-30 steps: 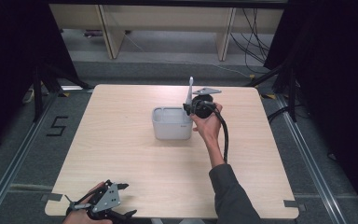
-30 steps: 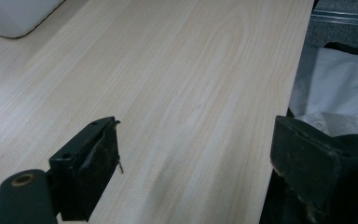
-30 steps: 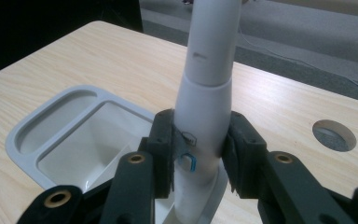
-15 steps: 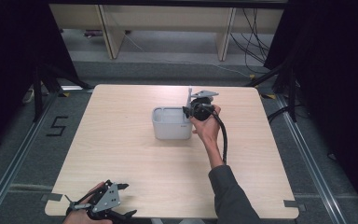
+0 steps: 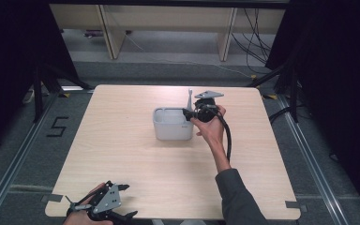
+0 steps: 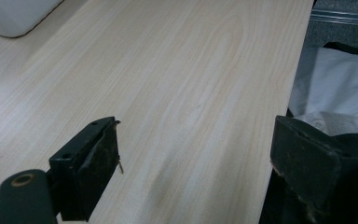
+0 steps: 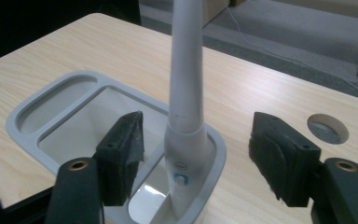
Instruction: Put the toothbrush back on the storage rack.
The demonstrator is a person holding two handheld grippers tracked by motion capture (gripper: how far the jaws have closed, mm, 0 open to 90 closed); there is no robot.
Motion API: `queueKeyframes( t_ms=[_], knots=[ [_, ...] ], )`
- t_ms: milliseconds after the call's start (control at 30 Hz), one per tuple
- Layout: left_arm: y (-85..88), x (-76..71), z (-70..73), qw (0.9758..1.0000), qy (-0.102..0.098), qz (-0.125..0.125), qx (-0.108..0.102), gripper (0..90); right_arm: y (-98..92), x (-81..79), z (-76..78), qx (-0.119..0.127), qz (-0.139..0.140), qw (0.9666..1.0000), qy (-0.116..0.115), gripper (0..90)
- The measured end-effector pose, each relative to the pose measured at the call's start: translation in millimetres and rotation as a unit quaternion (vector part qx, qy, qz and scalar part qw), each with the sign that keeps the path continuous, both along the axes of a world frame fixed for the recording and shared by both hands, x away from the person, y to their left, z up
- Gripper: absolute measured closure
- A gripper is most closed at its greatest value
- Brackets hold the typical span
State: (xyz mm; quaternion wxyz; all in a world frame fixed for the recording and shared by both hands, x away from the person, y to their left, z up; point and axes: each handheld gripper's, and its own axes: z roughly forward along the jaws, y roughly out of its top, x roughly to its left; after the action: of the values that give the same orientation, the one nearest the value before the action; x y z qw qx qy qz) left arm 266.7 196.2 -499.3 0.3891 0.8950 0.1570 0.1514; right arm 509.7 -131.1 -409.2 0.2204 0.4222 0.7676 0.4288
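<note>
Dark curtains hang on both sides of the room, and a grey floor with cables lies past the far edge of the desk (image 5: 122, 154). Its top is pale wood. A round hole (image 7: 327, 128) is cut in the wood near the far edge.

Near the middle of the desk, a little toward 12 o'clock, sits a grey holder (image 5: 171, 124) with a few open parts in its top. A white electric toothbrush (image 7: 185, 102) stands up in the part at the holder's 3 o'clock end. It leans a tiny bit. Its thick bottom is down inside the holder and its thin neck points up.

The right gripper (image 5: 187, 114) is at the 3 o'clock side of the holder, held by the right hand (image 5: 209, 129). In the right gripper view the two black jaws are wide open. The toothbrush stands between them, but neither jaw touches it. A black cable (image 5: 226, 136) runs from this gripper back along the arm.

The left gripper (image 5: 98, 207) is at the 7 o'clock corner of the desk, well apart from the holder. The left hand (image 5: 82, 213) holds it low over the wood. In the left gripper view its jaws are wide open too, with nothing between them but bare desk. One corner of the holder shows far off there.
</note>
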Motion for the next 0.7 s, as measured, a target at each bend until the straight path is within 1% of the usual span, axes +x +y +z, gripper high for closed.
queueKeyframes(
  t_ms=[33,67,133,167,200,233,300,333,367,400,433,467,500,533,567,600,633,667,700],
  knots=[
    [-0.1,0.1,-0.5,1.0000,-0.002,0.002,-0.001,14.8,-0.9,-1.9,1.7,0.001,-0.002,1.0000,0.006,34.1],
    [-0.1,0.1,-0.6,1.0000,-0.002,0.002,-0.002,14.8,-2.6,-3.7,3.3,0.003,0.002,1.0000,0.004,33.3],
    [-0.2,0.0,-0.6,1.0000,-0.001,0.002,-0.001,14.8,-4.0,-7.0,5.6,0.005,0.000,1.0000,0.005,32.8],
    [-0.2,0.2,-0.4,1.0000,-0.003,0.001,-0.001,14.8,-4.7,-7.7,6.2,0.006,0.003,1.0000,0.000,32.8],
    [-0.3,0.0,-0.5,1.0000,-0.001,0.002,-0.001,14.8,-6.3,-9.0,8.0,0.005,0.004,0.9999,-0.012,32.5],
    [-0.2,0.1,-0.5,1.0000,-0.002,0.002,-0.001,14.8,-7.3,-11.1,10.1,0.003,0.004,0.9999,-0.011,32.4],
    [-0.2,-0.1,-0.5,1.0000,-0.001,0.002,-0.001,14.8,-7.5,-16.7,13.4,0.012,-0.001,0.9999,0.003,32.2],
    [-0.3,-0.1,-0.7,1.0000,-0.002,0.002,-0.002,14.8,-9.5,-15.9,13.5,0.009,0.009,0.9999,-0.011,32.0],
    [-0.3,0.0,-0.6,1.0000,-0.001,0.004,0.000,14.8,-10.0,-18.6,14.9,0.010,0.006,0.9999,-0.006,31.9],
    [-0.4,-0.3,-1.0,1.0000,-0.004,0.006,-0.002,14.8,-10.6,-19.8,15.0,0.015,0.009,0.9998,-0.010,31.9],
    [-0.2,0.2,-0.6,1.0000,-0.001,0.003,0.000,14.8,-11.7,-20.5,15.6,0.012,0.011,0.9997,-0.016,31.9],
    [-0.8,-0.5,-1.1,1.0000,0.002,0.004,-0.005,14.8,-11.6,-23.2,15.7,0.019,0.005,0.9998,-0.010,31.9],
    [-0.5,-0.4,-0.8,1.0000,0.001,0.001,-0.002,14.8,-13.6,-22.6,15.2,0.012,0.015,0.9996,-0.022,31.9],
    [-0.4,-0.2,-0.9,1.0000,-0.001,0.002,-0.001,14.8,-14.5,-25.0,15.6,0.012,0.012,0.9997,-0.015,31.9],
    [-0.8,-0.2,-1.6,1.0000,-0.003,0.006,-0.003,14.8,-15.1,-25.7,15.5,0.010,0.014,0.9997,-0.018,31.9],
    [-0.2,0.5,-1.2,1.0000,-0.007,0.005,0.004,14.8,-16.1,-25.9,15.1,0.007,0.020,0.9995,-0.024,31.9],
    [-1.2,0.1,-2.4,0.9999,-0.009,0.013,-0.003,14.8,-15.2,-29.7,14.7,0.019,0.008,0.9997,-0.016,31.9],
    [-1.4,-0.7,-2.5,0.9999,-0.001,0.010,-0.009,14.8,-17.6,-29.4,14.8,0.011,0.017,0.9995,-0.023,31.8],
    [-1.3,-0.6,-2.6,0.9999,-0.001,0.010,-0.008,14.8,-17.5,-30.9,14.5,0.015,0.016,0.9994,-0.025,31.7]
  ],
)
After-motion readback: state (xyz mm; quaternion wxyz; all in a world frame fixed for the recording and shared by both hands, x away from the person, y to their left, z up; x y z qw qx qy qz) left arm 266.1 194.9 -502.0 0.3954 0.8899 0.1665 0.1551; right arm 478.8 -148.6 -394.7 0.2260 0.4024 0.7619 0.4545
